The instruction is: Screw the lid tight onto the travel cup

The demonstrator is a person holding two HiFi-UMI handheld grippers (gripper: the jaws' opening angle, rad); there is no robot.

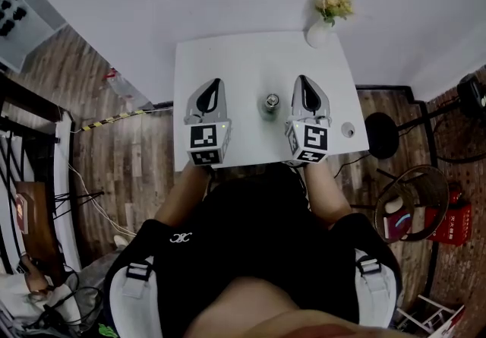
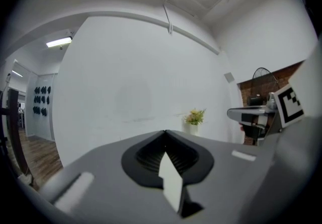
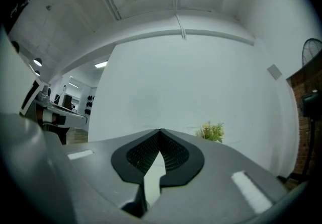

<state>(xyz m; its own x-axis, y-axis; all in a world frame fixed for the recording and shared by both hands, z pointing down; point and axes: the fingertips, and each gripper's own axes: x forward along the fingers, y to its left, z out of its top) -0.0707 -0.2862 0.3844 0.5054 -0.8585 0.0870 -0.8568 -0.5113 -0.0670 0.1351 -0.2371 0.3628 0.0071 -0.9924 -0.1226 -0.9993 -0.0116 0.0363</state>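
Both empty: left gripper (image 1: pixel 215 84) and right gripper (image 1: pixel 303 80) have jaws fully together, flanking the travel cup (image 1: pixel 271 103) at the centre of the table (image 1: pixel 228 63). Small round piece (image 1: pixel 348 130) at its 4 o'clock, maybe the lid. Cup looks metal: rigid, slick, tippy, so grip the body mid-height.

No words or numbers can be read. The red box (image 1: pixel 448 221) on the floor bears white characters too small to make out. Cubes on the left tongs (image 1: pixel 217 83) and right tongs (image 1: pixel 302 79) show only black-and-white square patterns.
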